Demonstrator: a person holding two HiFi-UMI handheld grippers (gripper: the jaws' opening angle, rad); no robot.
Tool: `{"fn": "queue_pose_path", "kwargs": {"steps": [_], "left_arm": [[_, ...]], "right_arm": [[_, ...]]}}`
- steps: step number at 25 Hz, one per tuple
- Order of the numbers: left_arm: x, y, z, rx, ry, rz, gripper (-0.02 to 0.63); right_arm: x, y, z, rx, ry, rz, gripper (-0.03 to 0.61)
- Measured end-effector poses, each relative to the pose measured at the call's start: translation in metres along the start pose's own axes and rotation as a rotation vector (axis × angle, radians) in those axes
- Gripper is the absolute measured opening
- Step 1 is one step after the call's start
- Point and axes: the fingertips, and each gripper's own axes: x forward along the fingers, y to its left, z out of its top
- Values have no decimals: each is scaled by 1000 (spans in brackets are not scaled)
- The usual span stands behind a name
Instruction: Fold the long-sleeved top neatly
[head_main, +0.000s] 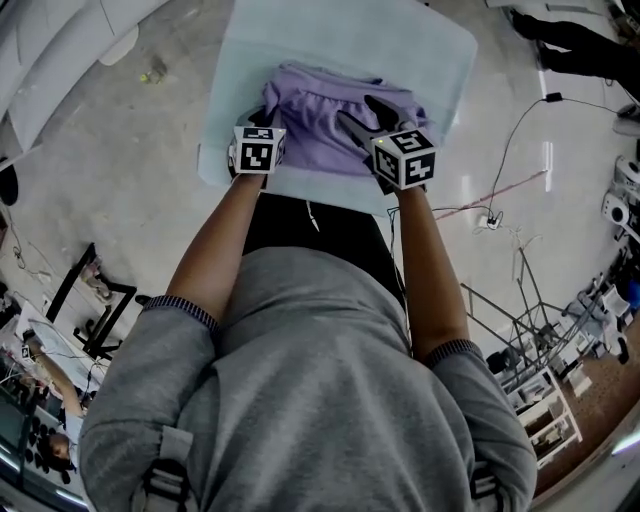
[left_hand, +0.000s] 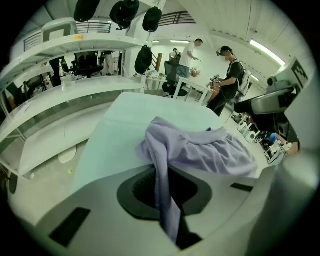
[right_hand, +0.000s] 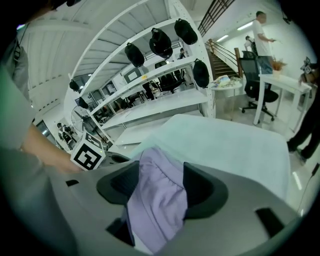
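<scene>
The lilac long-sleeved top (head_main: 322, 125) lies bunched on a pale blue-green covered table (head_main: 440, 60). My left gripper (head_main: 262, 120) is at the garment's near left edge. In the left gripper view a narrow fold of the top (left_hand: 210, 150) runs down between the jaws of the left gripper (left_hand: 162, 187), which is shut on it. My right gripper (head_main: 365, 118) is over the garment's near right part. The right gripper view shows a thick bunch of lilac cloth (right_hand: 155, 210) filling the gap of the right gripper (right_hand: 157, 182), both pads pressing on it.
The table's near edge (head_main: 300, 190) is close to the person's body. Cables and a power strip (head_main: 490, 218) lie on the floor to the right, and a black rack (head_main: 95, 300) stands at lower left. White shelving (left_hand: 65, 50) and people (left_hand: 230, 75) are beyond the table.
</scene>
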Motion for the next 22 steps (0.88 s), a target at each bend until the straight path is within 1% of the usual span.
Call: {"fn": "queue_pose_path", "kwargs": {"steps": [3, 6, 9, 12, 17, 22], "left_arm": [[-10, 3, 5, 0, -6, 22, 44], [-18, 5, 6, 5, -4, 18, 44], [-32, -4, 12, 16, -11, 29, 44], [-47, -19, 22, 11, -18, 58, 44], [-64, -56, 37, -4, -6, 105, 44], [-71, -93, 52, -1, -7, 139, 46]], "right_arm": [[-10, -10, -2, 0, -9, -7, 291], [-17, -20, -9, 9, -17, -6, 291], [-30, -28, -15, -1, -21, 2, 290], [-47, -34, -21, -10, -32, 18, 290], [-78, -48, -31, -24, -46, 47, 290], [-103, -59, -38, -38, -67, 69, 290]]}}
